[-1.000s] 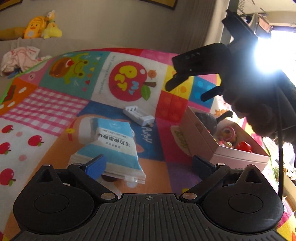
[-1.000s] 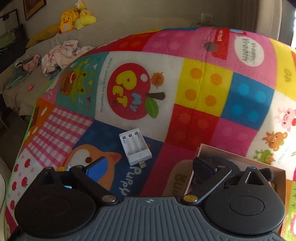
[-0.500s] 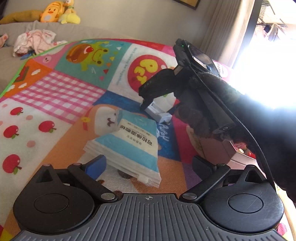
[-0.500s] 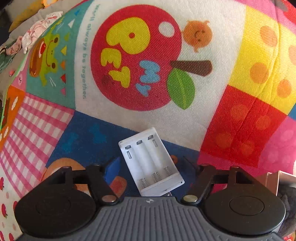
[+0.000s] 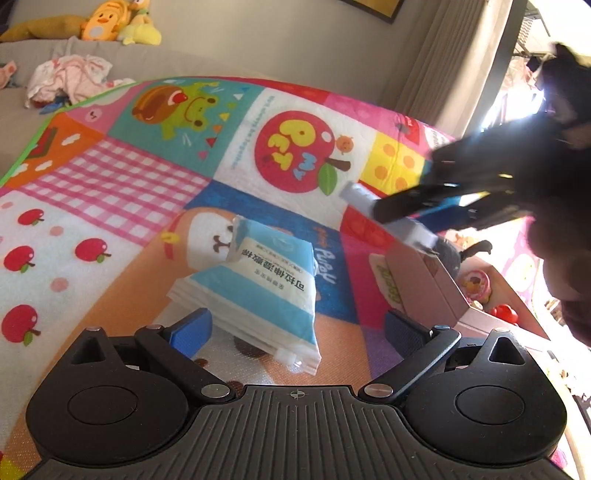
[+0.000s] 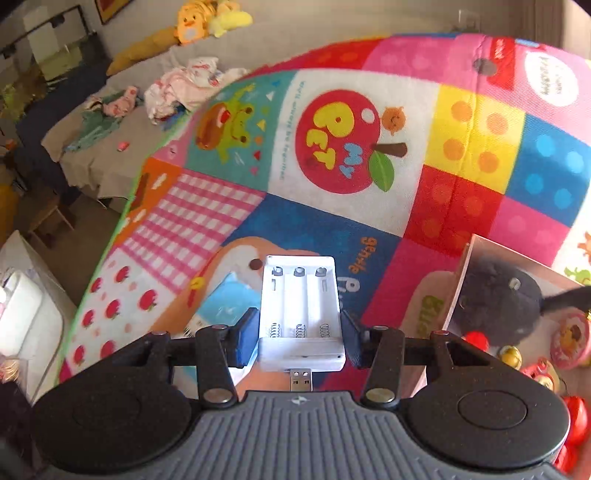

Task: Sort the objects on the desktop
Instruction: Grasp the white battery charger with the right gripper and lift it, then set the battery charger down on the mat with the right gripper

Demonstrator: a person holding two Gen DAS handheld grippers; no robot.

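Observation:
My right gripper (image 6: 299,332) is shut on a white USB battery charger (image 6: 300,302) and holds it in the air above the mat, left of the cardboard box (image 6: 461,280). In the left wrist view the right gripper (image 5: 424,206) carries the charger (image 5: 384,214) above the near corner of the box (image 5: 417,280). My left gripper (image 5: 295,328) is open and empty, low over the mat. A blue and white tissue pack (image 5: 266,280) lies on the mat just ahead, between its fingertips.
The box holds a dark plush toy (image 6: 498,299), a pink round tin (image 6: 570,339) and small red toys (image 5: 504,312). The colourful play mat (image 5: 110,192) covers the surface. Beyond it are a grey sofa with clothes (image 5: 70,79) and yellow plush toys (image 5: 118,22).
My right gripper closed on the charger, lifted it off the mat and carried it right toward the box. My left gripper stayed open near the tissue pack, shifting slightly.

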